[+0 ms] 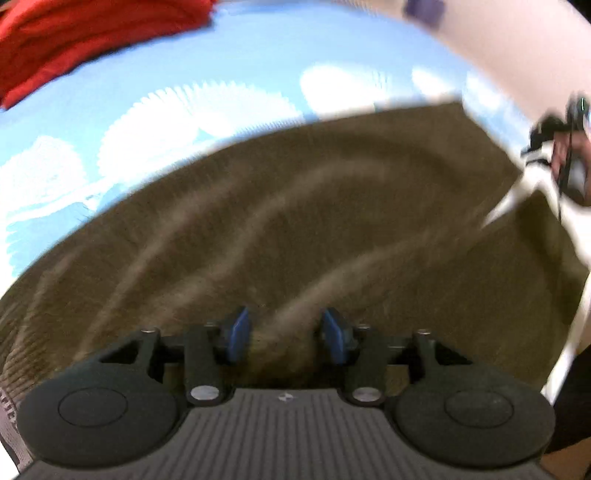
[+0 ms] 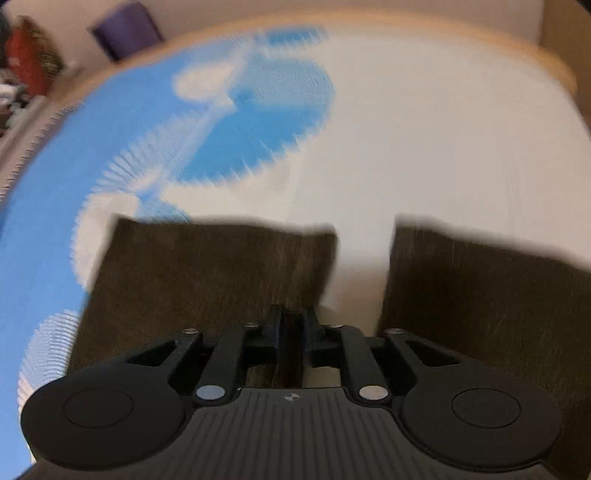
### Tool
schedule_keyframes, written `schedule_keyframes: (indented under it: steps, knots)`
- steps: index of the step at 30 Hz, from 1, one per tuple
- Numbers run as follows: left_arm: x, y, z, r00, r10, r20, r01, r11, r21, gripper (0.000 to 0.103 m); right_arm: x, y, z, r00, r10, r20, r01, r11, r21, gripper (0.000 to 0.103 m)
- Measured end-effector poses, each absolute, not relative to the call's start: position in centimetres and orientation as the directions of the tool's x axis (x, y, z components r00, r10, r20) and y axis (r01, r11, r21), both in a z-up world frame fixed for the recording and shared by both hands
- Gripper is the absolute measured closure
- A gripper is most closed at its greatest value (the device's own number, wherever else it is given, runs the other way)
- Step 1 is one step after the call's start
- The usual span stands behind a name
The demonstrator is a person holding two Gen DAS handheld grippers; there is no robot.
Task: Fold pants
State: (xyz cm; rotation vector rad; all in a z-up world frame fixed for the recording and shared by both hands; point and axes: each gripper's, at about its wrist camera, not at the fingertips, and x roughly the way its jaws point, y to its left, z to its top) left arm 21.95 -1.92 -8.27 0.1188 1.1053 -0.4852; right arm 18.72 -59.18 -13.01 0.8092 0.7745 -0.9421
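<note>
Dark olive-brown corduroy pants [image 1: 295, 221] lie spread on a blue-and-white patterned sheet [image 1: 221, 74]. My left gripper [image 1: 286, 332] is half open, with a raised fold of the pants fabric between its blue pads [image 1: 238, 330]; I cannot tell whether they pinch it. In the right wrist view the two pant legs [image 2: 207, 280] [image 2: 480, 295] lie apart with white sheet between them. My right gripper [image 2: 291, 332] is shut on the inner edge of the left leg's fabric. The right gripper also shows at the far right of the left wrist view [image 1: 565, 162]. Both views are motion-blurred.
A red garment [image 1: 74, 40] lies on the sheet at the far left. A purple object [image 2: 125, 29] stands beyond the bed's far edge. A wooden bed edge [image 2: 480, 40] runs along the far side.
</note>
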Motion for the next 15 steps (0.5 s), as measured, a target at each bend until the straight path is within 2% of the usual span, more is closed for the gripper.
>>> schedule_keyframes:
  steps: [2, 3, 4, 5, 6, 8, 9, 11, 13, 15]
  knots:
    - [22.4, 1.4, -7.5, 0.381, -0.326, -0.865, 0.368, 0.912, -0.182, 0.054, 18.6, -58.2, -10.3, 0.459, -0.422, -0.782, 0.861, 0.428, 0.274, 0.086]
    - [22.8, 2.9, -7.6, 0.388, -0.322, -0.864, 0.331, 0.923, -0.196, 0.060, 18.4, -57.5, -9.0, 0.505, -0.419, -0.755, 0.833, 0.466, 0.298, 0.079]
    - [22.7, 4.3, -7.8, 0.390, -0.314, -0.866, 0.299, 0.932, -0.203, 0.074, 18.1, -56.7, -7.8, 0.554, -0.393, -0.734, 0.798, 0.503, 0.333, 0.072]
    - [22.8, 5.7, -8.6, 0.378, -0.295, -0.878, 0.260, 0.943, -0.205, 0.084, 17.9, -56.3, -7.0, 0.593, -0.358, -0.721, 0.766, 0.529, 0.366, 0.071]
    - [22.6, 6.7, -9.8, 0.353, -0.260, -0.899, 0.228, 0.955, -0.187, 0.085, 17.8, -55.5, -6.0, 0.637, -0.306, -0.707, 0.720, 0.564, 0.405, 0.071]
    - [22.4, 8.0, -13.4, 0.266, -0.165, -0.950, 0.201, 0.973, -0.113, 0.081, 17.3, -53.2, -4.2, 0.709, -0.202, -0.676, 0.613, 0.650, 0.449, 0.071]
    - [22.0, 8.3, -14.2, 0.253, -0.169, -0.953, 0.207, 0.971, -0.118, 0.081, 17.0, -51.8, -3.0, 0.734, -0.162, -0.660, 0.562, 0.691, 0.455, 0.071]
    - [22.0, 8.9, -13.0, 0.279, -0.173, -0.945, 0.199, 0.973, -0.120, 0.077, 15.9, -49.1, -0.7, 0.775, -0.080, -0.627, 0.451, 0.765, 0.460, 0.068]
    - [21.6, 10.4, -10.7, 0.350, -0.183, -0.919, 0.165, 0.977, -0.132, 0.076, 14.3, -46.9, 1.5, 0.808, 0.003, -0.589, 0.340, 0.814, 0.471, 0.059]
    - [21.7, 13.3, -8.7, 0.418, -0.188, -0.889, 0.107, 0.982, -0.158, 0.076, 12.7, -44.8, 3.4, 0.828, 0.061, -0.558, 0.248, 0.852, 0.461, 0.055]
